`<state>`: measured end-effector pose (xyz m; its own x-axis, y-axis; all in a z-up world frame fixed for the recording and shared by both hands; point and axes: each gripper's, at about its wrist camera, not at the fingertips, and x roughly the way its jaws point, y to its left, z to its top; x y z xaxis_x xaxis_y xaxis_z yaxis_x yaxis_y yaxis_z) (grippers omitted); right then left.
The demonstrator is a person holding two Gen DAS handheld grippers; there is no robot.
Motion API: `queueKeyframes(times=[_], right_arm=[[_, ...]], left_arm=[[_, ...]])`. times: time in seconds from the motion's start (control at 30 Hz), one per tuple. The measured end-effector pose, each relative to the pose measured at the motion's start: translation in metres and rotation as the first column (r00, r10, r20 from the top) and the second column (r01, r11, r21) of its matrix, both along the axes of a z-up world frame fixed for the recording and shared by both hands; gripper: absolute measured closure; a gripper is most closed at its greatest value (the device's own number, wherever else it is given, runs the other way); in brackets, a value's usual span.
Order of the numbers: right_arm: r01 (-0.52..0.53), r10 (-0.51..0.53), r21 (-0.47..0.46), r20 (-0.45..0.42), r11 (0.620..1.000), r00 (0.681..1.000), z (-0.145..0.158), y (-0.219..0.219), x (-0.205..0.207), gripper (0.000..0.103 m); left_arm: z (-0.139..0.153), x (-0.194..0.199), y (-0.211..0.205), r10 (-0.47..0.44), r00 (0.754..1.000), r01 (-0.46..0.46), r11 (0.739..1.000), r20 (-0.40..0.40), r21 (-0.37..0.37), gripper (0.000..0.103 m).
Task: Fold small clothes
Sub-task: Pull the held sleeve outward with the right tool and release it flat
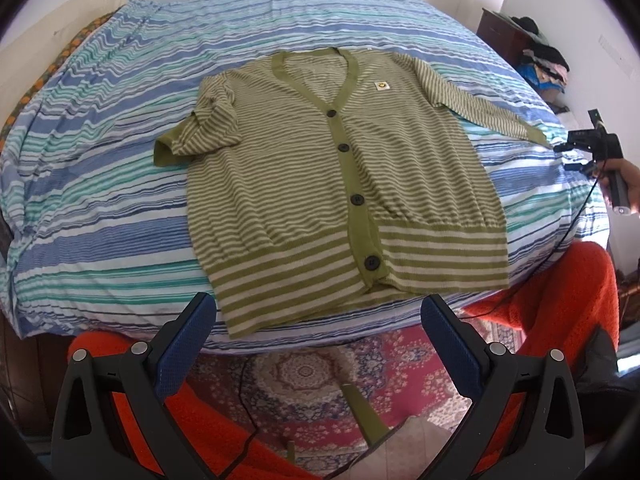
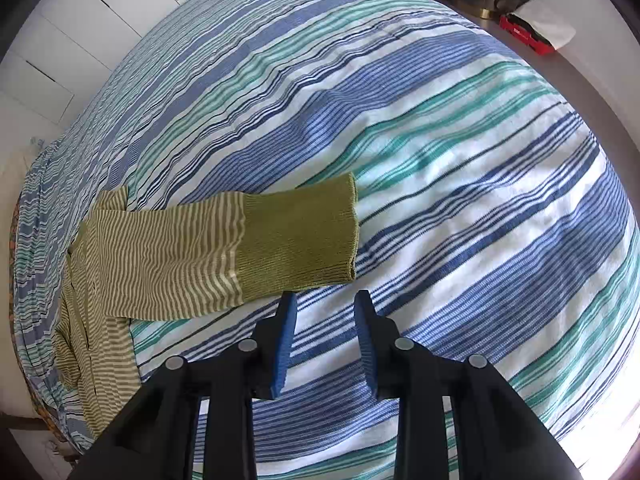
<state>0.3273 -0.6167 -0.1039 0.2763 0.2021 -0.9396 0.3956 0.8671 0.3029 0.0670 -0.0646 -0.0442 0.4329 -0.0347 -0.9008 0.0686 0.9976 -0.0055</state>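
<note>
Left wrist view: a green-and-cream striped cardigan [image 1: 340, 184] lies flat and buttoned on the blue-striped bed cover [image 1: 100, 208], its hem at the bed's near edge and its collar toward the far edge. One sleeve is folded in over the body on the left; the other stretches toward the right edge. The left gripper [image 1: 316, 340] hangs over the near edge with its blue pads spread wide and nothing between them. Below the bed a patterned rug [image 1: 304, 376] shows, partly covered by orange fabric [image 1: 560, 320] whose extent is cut off. At the right edge the right gripper [image 1: 576, 152] appears small, held by a hand [image 1: 628, 184] mostly out of frame; its jaws are hard to read here.

Right wrist view: the right gripper [image 2: 326, 300] has its pads apart, empty, just beside the solid green cuff [image 2: 300, 236] of the outstretched sleeve. The cardigan's body is squeezed against the left rim and blurred.
</note>
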Motion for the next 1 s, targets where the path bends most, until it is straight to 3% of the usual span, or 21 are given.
queueKeyframes(times=[0.07,0.2,0.27,0.4,0.43,0.47,0.5,0.57,0.63,0.7,0.77,1.0], right_arm=[[0.033,-0.033,0.007,0.019,0.999,0.999,0.002,-0.02,-0.006,0.046],[0.021,-0.04,0.1,0.191,0.995,0.981,0.018,-0.039,0.025,0.046],[0.009,-0.032,0.121,0.182,0.993,0.983,0.008,-0.04,0.05,0.047],[-0.015,0.001,0.167,0.082,0.986,0.997,-0.033,-0.027,0.081,0.047],[-0.049,0.035,0.18,0.079,0.982,0.996,-0.039,-0.022,0.084,0.054],[-0.068,0.058,0.141,0.073,0.988,0.996,-0.039,-0.016,0.087,0.087],[-0.079,0.071,0.1,0.084,0.992,0.994,-0.033,-0.013,0.088,0.097],[-0.091,0.088,0.006,0.162,0.996,0.983,-0.005,-0.015,0.09,0.097],[-0.083,0.119,-0.159,0.233,0.984,0.965,0.032,-0.024,0.094,0.097],[-0.025,0.115,-0.304,0.279,0.952,0.953,0.064,-0.044,0.098,0.097],[0.05,0.068,-0.364,0.303,0.93,0.95,0.084,-0.071,0.099,0.097],[0.068,0.029,-0.456,0.203,0.887,0.979,0.064,-0.103,0.107,0.097]], left_arm=[[0.001,-0.001,-0.002,-0.003,1.0,0.003,1.0,0.004,0.002,0.001],[0.002,0.001,-0.006,0.002,1.0,-0.002,1.0,0.0,0.01,0.001],[0.006,0.0,-0.008,0.003,1.0,-0.004,1.0,0.01,0.023,0.001],[0.009,-0.002,-0.008,0.015,1.0,-0.015,0.999,0.02,0.045,0.001],[0.008,-0.001,-0.007,0.019,1.0,-0.02,0.999,0.013,0.043,0.001],[0.006,0.001,-0.006,0.022,1.0,-0.022,0.999,0.004,0.043,0.001],[0.004,0.002,-0.006,0.023,1.0,-0.023,0.999,-0.002,0.046,0.001],[0.003,0.003,-0.008,0.017,1.0,-0.017,0.998,-0.004,0.056,0.001],[0.003,0.005,-0.012,0.004,1.0,-0.004,0.998,0.001,0.067,0.001],[0.003,0.005,-0.016,-0.008,1.0,0.008,0.997,0.003,0.076,0.001],[0.002,0.007,-0.019,-0.015,1.0,0.015,0.997,0.0,0.078,0.001],[-0.003,0.011,-0.019,-0.005,1.0,0.007,0.997,-0.023,0.079,0.001]])
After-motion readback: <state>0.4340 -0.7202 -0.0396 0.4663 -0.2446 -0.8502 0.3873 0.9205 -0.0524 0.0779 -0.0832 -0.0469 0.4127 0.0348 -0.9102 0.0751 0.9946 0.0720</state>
